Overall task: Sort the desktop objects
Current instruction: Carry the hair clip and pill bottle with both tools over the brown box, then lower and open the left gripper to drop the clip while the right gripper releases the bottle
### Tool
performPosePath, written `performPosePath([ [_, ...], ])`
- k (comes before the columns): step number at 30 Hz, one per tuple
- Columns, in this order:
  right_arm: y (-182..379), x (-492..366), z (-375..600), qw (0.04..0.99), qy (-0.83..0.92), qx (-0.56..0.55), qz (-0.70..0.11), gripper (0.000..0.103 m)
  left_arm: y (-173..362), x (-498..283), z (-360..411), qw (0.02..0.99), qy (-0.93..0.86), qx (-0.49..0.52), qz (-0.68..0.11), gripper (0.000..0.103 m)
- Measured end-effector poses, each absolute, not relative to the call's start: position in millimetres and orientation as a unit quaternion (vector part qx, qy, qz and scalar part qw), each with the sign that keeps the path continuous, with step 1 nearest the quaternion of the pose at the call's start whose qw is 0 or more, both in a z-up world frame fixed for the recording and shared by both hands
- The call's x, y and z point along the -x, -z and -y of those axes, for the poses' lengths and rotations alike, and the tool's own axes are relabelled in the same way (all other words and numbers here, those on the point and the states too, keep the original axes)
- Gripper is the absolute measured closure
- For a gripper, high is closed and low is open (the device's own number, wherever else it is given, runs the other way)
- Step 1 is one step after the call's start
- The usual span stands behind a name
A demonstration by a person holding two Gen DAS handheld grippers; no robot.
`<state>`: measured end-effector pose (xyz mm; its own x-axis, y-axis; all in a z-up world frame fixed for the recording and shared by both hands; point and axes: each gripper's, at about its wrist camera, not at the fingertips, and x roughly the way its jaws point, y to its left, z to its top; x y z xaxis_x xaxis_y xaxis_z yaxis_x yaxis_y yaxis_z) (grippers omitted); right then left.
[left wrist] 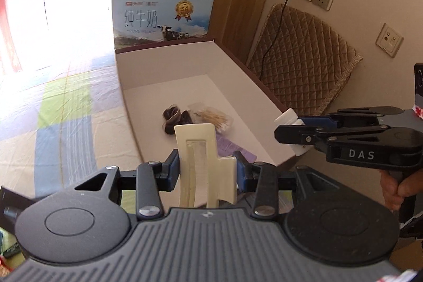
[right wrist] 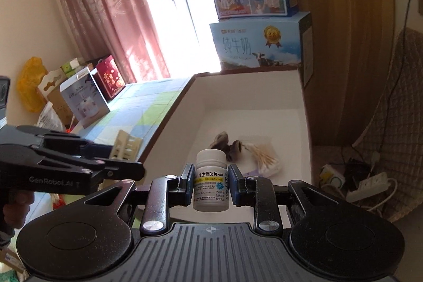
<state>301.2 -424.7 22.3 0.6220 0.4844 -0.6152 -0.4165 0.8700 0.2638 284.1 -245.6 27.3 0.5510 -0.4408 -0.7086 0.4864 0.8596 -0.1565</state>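
Clip (left wrist: 203,163) and bottle (right wrist: 211,181), clamped in left gripper (left wrist: 207,168) and right gripper (right wrist: 210,185), hung over the box (left wrist: 238,75); releasing them inside seemed next.

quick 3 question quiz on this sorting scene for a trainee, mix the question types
1. True or false: the left gripper is shut on a cream plastic hair claw clip.
2. What does the right gripper hold? A) small white plastic pill bottle B) a spoon C) nothing
3. Name one item already lying in the open white cardboard box.

Key
1. True.
2. A, the small white plastic pill bottle.
3. The clear bag of cotton swabs or the dark brown hair ties.
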Motion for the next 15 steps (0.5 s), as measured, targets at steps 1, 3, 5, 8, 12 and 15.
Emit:
performPosePath([
  [1, -19.0, -306.8, 426.6, 0.897, -0.253, -0.048, -0.359, 0.079, -24.9, -291.6, 250.5, 0.877, 0.265, -0.029, -0.401, 0.067],
  [3, -11.7, -318.1, 429.2, 0.89, -0.263, -0.042, -0.369, 0.079, -19.5, -305.3, 258.1, 0.87, 0.271, -0.024, -0.41, 0.067],
  [5, -4.4, -328.2, 430.1, 0.885, -0.268, -0.031, -0.379, 0.079, -12.5, -319.1, 265.1, 0.862, 0.28, -0.023, -0.422, 0.067],
  [8, 8.3, -342.5, 431.1, 0.876, -0.276, -0.007, -0.395, 0.079, -2.4, -334.0, 275.0, 0.852, 0.292, -0.033, -0.432, 0.067],
  [12, 23.7, -355.7, 430.6, 0.861, -0.284, 0.013, -0.421, 0.079, 16.9, -349.2, 289.8, 0.84, 0.29, -0.06, -0.456, 0.067],
  [15, 32.7, -360.6, 429.1, 0.852, -0.288, 0.027, -0.437, 0.079, 30.6, -354.2, 300.1, 0.829, 0.294, -0.081, -0.469, 0.067],
])
